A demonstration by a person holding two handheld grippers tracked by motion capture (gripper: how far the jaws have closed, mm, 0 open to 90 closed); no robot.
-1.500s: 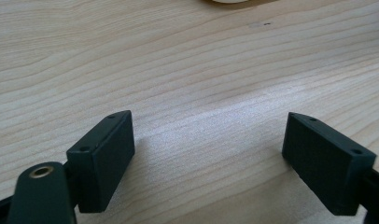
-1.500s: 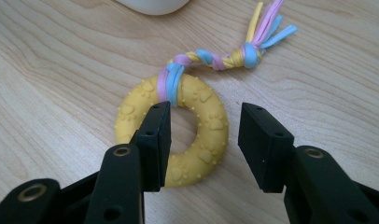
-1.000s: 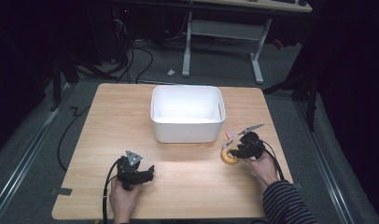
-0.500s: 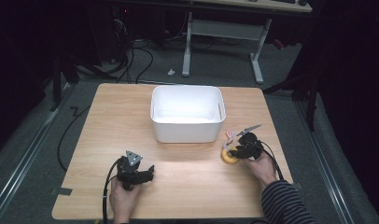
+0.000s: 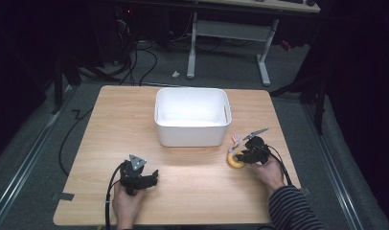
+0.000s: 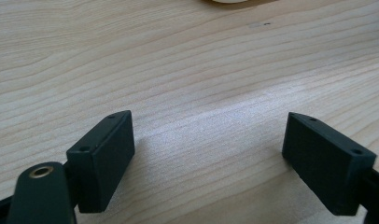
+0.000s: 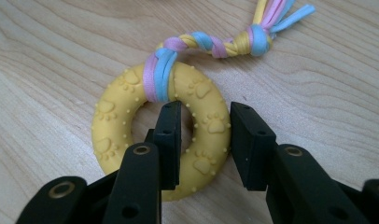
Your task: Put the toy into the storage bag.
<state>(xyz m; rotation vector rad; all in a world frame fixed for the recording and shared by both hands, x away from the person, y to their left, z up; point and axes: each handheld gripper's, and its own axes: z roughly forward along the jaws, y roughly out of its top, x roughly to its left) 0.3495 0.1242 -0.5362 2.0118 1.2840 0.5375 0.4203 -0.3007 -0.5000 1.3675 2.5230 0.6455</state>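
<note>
Almost nothing has shifted over the last second: the right gripper [image 7: 204, 144] stays low over the yellow ring toy [image 7: 160, 135] at about 4 o'clock on the counter [image 5: 106, 129], just off the near right corner of the white bin [image 5: 192, 116]. One of its fingers [image 7: 169, 140] sits in the ring's hole and the other outside the rim, straddling the band; whether they are already pinching it or only bracketing it is hard to tell. I take this as a grasp being settled, with a lift towards the bin a likely next step. The left gripper [image 6: 211, 163] rests at 7 o'clock, fingers spread wide over bare wood. The toy's braided tail [image 7: 225, 44] runs out of frame, and in the high view the ring is half hidden by the gripper.
</note>
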